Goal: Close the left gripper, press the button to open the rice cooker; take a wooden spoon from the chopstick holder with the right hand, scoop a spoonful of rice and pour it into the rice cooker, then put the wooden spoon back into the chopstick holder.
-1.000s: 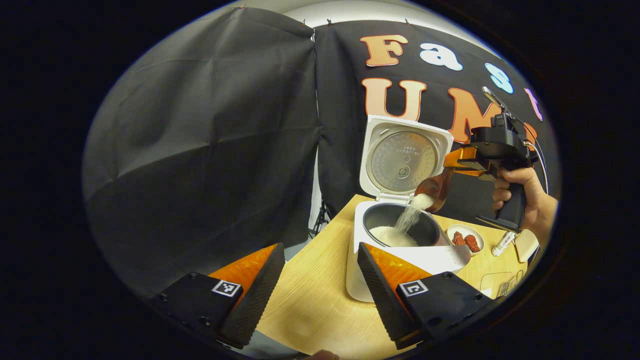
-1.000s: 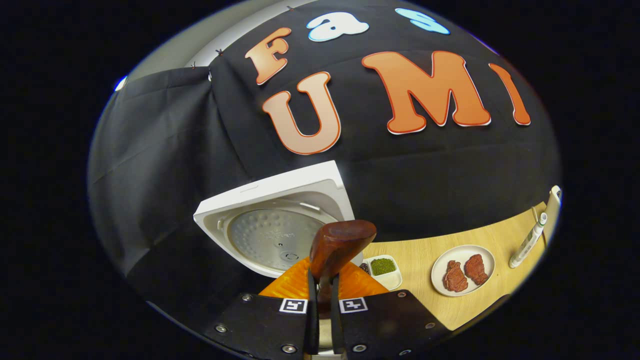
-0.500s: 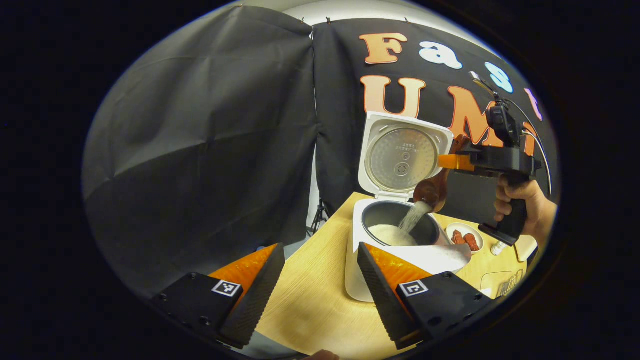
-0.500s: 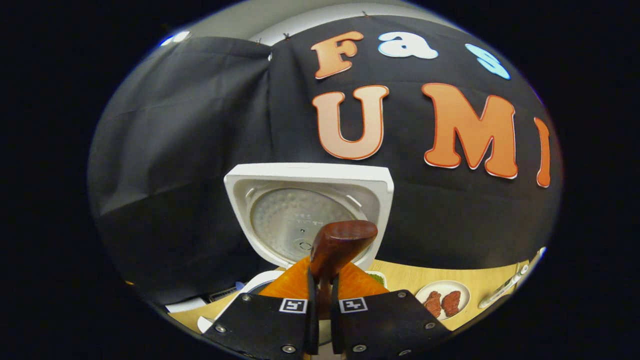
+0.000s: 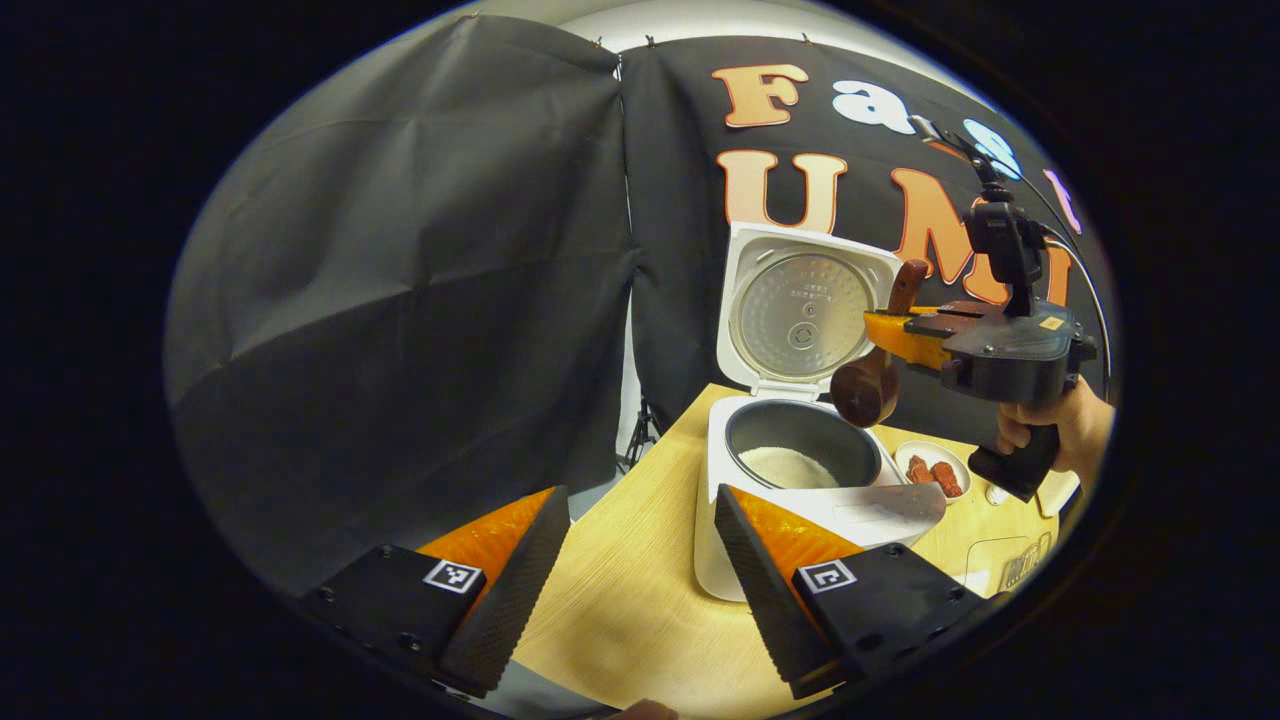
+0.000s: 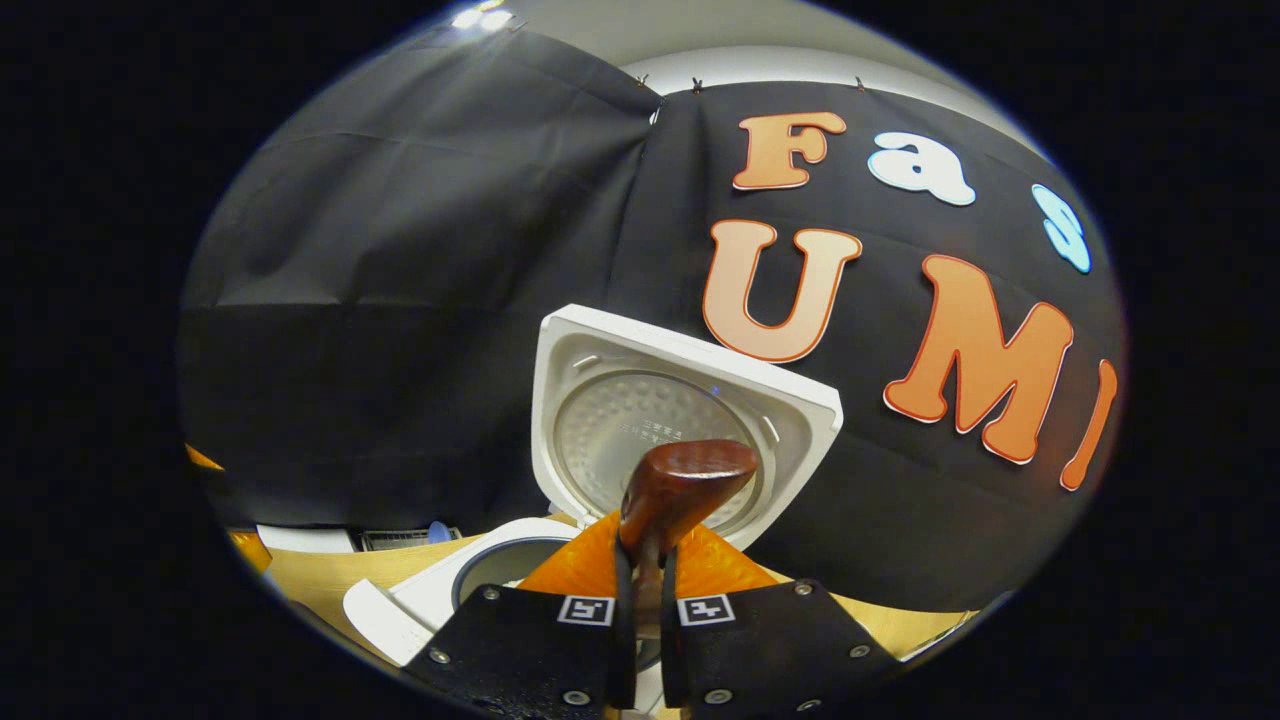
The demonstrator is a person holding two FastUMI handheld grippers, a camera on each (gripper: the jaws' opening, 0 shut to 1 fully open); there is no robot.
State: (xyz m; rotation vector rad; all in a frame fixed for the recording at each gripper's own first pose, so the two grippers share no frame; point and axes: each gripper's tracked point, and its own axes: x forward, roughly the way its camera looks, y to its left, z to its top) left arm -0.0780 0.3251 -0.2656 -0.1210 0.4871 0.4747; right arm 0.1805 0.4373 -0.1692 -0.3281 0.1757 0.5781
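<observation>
The white rice cooker (image 5: 730, 540) stands on the wooden table with its lid (image 5: 800, 310) raised upright. White rice (image 5: 790, 466) lies in its dark inner pot. Above the pot's right rim my right gripper (image 5: 895, 335) is shut on the wooden spoon (image 5: 868, 385), whose dark bowl hangs downward with nothing in it. In the right gripper view the spoon (image 6: 680, 485) sticks up between the shut fingers (image 6: 640, 585), in front of the lid (image 6: 670, 425). My left gripper (image 5: 640, 590) stays low at the table's near edge, open, with nothing between its fingers.
A small plate with red meat pieces (image 5: 932, 472) sits right of the cooker. A hand (image 5: 1060, 420) grips the right gripper's handle. A small white bottle (image 5: 993, 493) and other small items lie at the far right of the table (image 5: 620, 600).
The stream of rice from the spoon has stopped and the spoon's bowl is empty. The right gripper has rolled and lifted slightly, so the lid has shifted right in its view.
</observation>
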